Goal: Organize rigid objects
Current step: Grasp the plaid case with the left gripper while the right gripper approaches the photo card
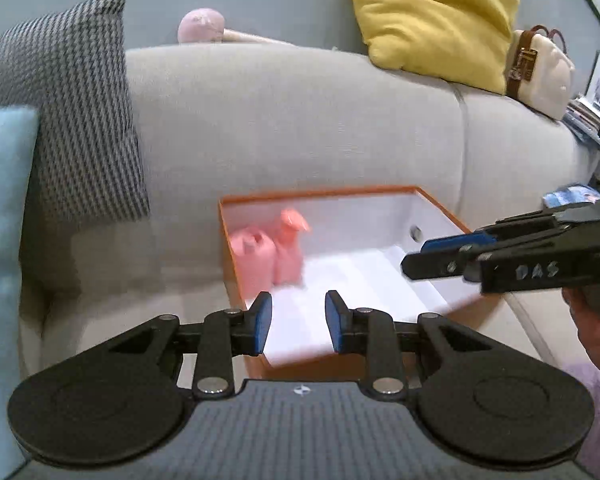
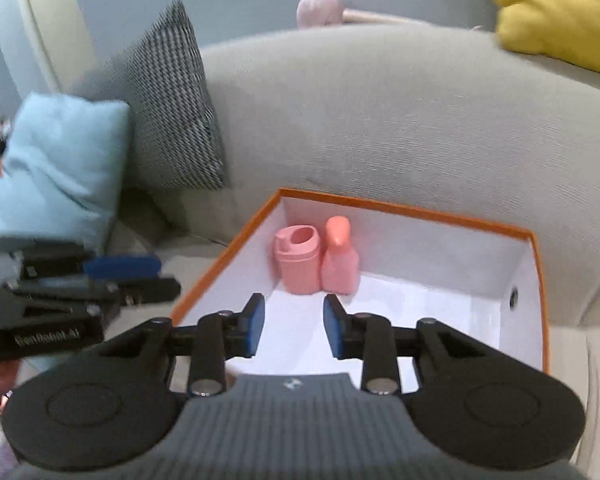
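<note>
An orange box with a white inside [image 1: 440, 202] [image 2: 404, 206] lies on the grey sofa seat. Two pink plastic bottles stand upright side by side in its far left corner: a wide jug [image 1: 252, 258] [image 2: 298, 258] and a narrower spray bottle [image 1: 290, 248] [image 2: 340, 258]. My left gripper [image 1: 299, 322] is open and empty above the box's near left edge. My right gripper [image 2: 294, 324] is open and empty above the box's near side. It also shows from the side in the left wrist view [image 1: 432, 258]. The left gripper also shows at the left of the right wrist view [image 2: 156, 276].
The grey sofa back [image 1: 300, 120] rises behind the box. A houndstooth cushion [image 1: 72, 100] and a light blue cushion [image 1: 0, 220] lie to the left. A yellow cushion [image 1: 436, 12], a cream bag [image 1: 540, 72] and a pink plush toy [image 1: 202, 24] sit on the sofa back.
</note>
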